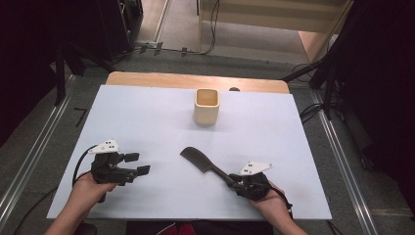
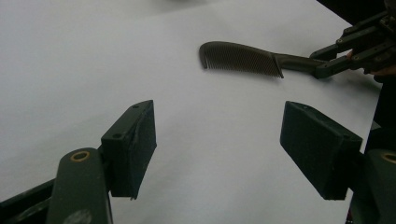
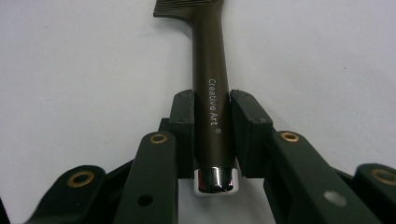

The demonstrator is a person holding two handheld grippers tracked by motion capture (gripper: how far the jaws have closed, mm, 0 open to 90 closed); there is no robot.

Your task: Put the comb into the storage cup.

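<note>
A dark brown comb (image 1: 198, 160) lies flat on the white table sheet (image 1: 147, 122), teeth end pointing up-left and handle toward the lower right. My right gripper (image 1: 230, 180) is shut on the handle; in the right gripper view both pads (image 3: 183, 122) press the sides of the comb's handle (image 3: 212, 70), whose silver end cap sits between the jaws. The left gripper (image 1: 138, 164) rests at the left of the sheet, held by a hand, with its jaws wide open and nothing between them. From the left gripper (image 2: 224, 135) view, the comb (image 2: 243, 58) lies farther off.
A cream square cup (image 1: 206, 105) stands upright near the far middle of the sheet. The wooden table edge (image 1: 195, 81) shows beyond it. Cables and dark stands surround the table on the floor.
</note>
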